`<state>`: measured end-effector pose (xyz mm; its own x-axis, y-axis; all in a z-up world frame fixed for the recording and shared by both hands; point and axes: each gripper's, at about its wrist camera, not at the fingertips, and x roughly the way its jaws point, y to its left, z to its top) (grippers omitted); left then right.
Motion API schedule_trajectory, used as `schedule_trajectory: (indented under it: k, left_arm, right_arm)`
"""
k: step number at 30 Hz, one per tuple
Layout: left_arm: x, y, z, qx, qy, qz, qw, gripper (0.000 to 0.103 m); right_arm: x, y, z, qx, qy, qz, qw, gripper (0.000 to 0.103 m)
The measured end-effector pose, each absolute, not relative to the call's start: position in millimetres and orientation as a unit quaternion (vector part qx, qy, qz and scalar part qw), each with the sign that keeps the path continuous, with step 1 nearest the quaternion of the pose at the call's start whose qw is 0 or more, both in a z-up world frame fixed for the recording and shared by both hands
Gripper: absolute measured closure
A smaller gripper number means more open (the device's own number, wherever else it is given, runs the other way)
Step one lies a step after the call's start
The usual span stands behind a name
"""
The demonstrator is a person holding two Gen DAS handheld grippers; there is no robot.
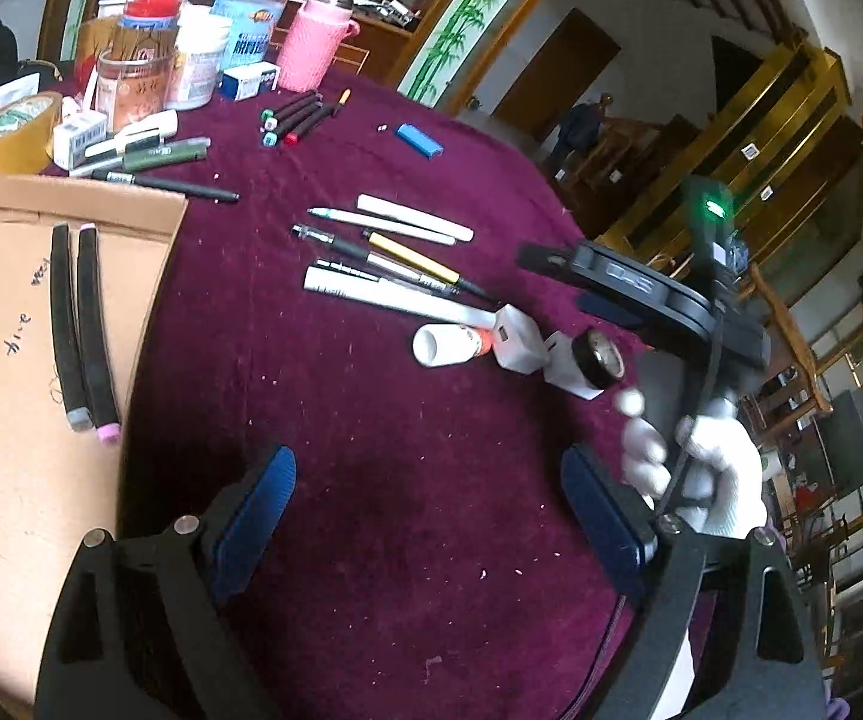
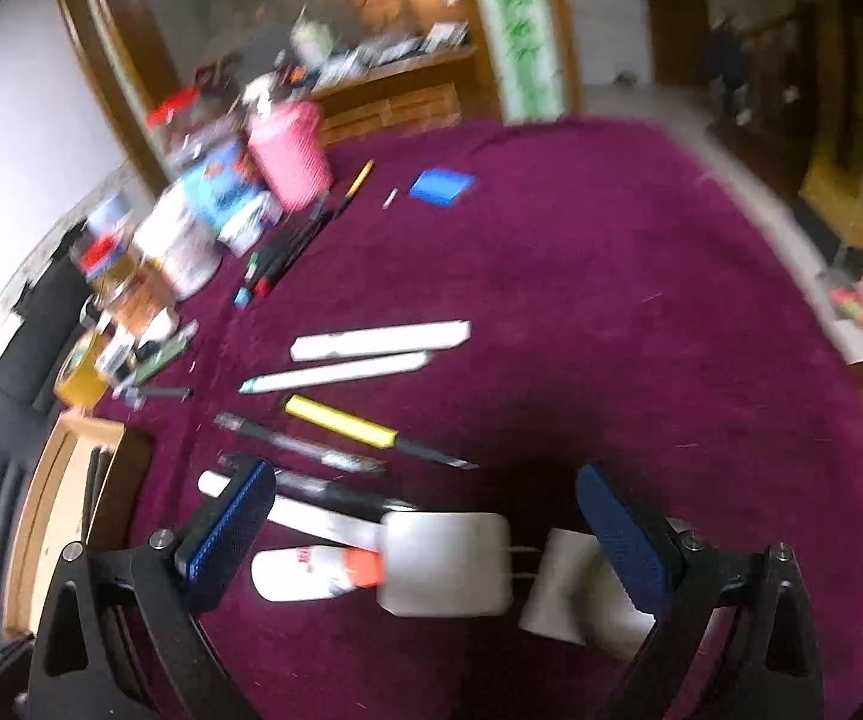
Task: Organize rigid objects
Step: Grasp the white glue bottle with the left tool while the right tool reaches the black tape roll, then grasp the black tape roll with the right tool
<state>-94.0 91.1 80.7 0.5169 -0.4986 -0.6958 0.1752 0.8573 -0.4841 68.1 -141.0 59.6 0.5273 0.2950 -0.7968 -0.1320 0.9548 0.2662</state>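
Observation:
Several pens and white sticks (image 1: 383,258) lie on the maroon tablecloth (image 1: 371,480). Beside them lie a white tube (image 1: 449,345), a white charger plug (image 1: 518,339) and a white block (image 1: 569,369). My left gripper (image 1: 431,516) is open and empty above bare cloth. A cardboard tray (image 1: 5,360) at the left holds two black sticks (image 1: 80,324). My right gripper (image 2: 425,534) is open, hovering over the charger plug (image 2: 446,564), tube (image 2: 311,573) and block (image 2: 557,588). It also shows in the left wrist view (image 1: 641,294).
Jars, a pink bottle (image 1: 314,39), a tape roll (image 1: 14,132), small boxes and markers crowd the table's far left. A blue lighter (image 1: 419,141) lies apart. The table edge curves at the right, with wooden furniture beyond.

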Motion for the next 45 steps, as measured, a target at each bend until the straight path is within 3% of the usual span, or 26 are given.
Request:
schedule_trajectory:
  k: [2, 5, 9, 18, 30, 32, 33, 34, 36, 43, 44, 45]
  left_arm:
    - [-94, 94, 82, -0.182, 0.448, -0.194, 0.854, 0.013]
    - [-93, 103, 86, -0.186, 0.44, -0.188, 0.858, 0.013]
    - [-86, 108, 87, -0.187, 0.438, -0.179, 0.861, 0.013]
    - [-60, 67, 73, -0.135, 0.466, -0.172, 0.857, 0.013]
    - [7, -1, 27, -0.158, 0.502, -0.111, 0.843, 0.014]
    - [12, -16, 27, -0.109, 0.488, -0.1, 0.86, 0.02]
    - [14, -23, 26, -0.09, 0.485, -0.104, 0.863, 0.038]
    - [13, -27, 26, -0.07, 0.481, -0.1, 0.868, 0.048]
    - [11, -25, 26, -0.067, 0.478, -0.123, 0.867, 0.053]
    - [4, -16, 26, -0.058, 0.478, -0.122, 0.868, 0.051]
    - [5, -20, 26, -0.057, 0.475, -0.119, 0.87, 0.048]
    - [4, -25, 25, -0.055, 0.47, -0.12, 0.873, 0.039]
  right_arm:
    - [76, -129, 43, 0.098, 0.504, 0.16, 0.843, 0.001]
    - [62, -120, 49, 0.107, 0.49, 0.218, 0.837, 0.001]
    - [40, -113, 47, 0.189, 0.523, 0.374, 0.743, 0.002]
    - [34, -173, 66, 0.174, 0.395, 0.203, 0.879, 0.002]
    - [35, -205, 64, 0.185, 0.364, 0.118, 0.905, 0.002]
    - [33, -207, 70, 0.184, 0.353, 0.113, 0.911, 0.002]
    - [31, -208, 73, 0.182, 0.347, 0.11, 0.913, 0.002]
    - [30, -210, 74, 0.181, 0.344, 0.107, 0.915, 0.002]
    - [30, -211, 75, 0.182, 0.343, 0.103, 0.916, 0.002]
    - [32, -216, 71, 0.203, 0.351, 0.109, 0.908, 0.002]
    - [32, -216, 71, 0.203, 0.351, 0.109, 0.908, 0.002]
    - [32, -216, 70, 0.202, 0.352, 0.108, 0.908, 0.002]
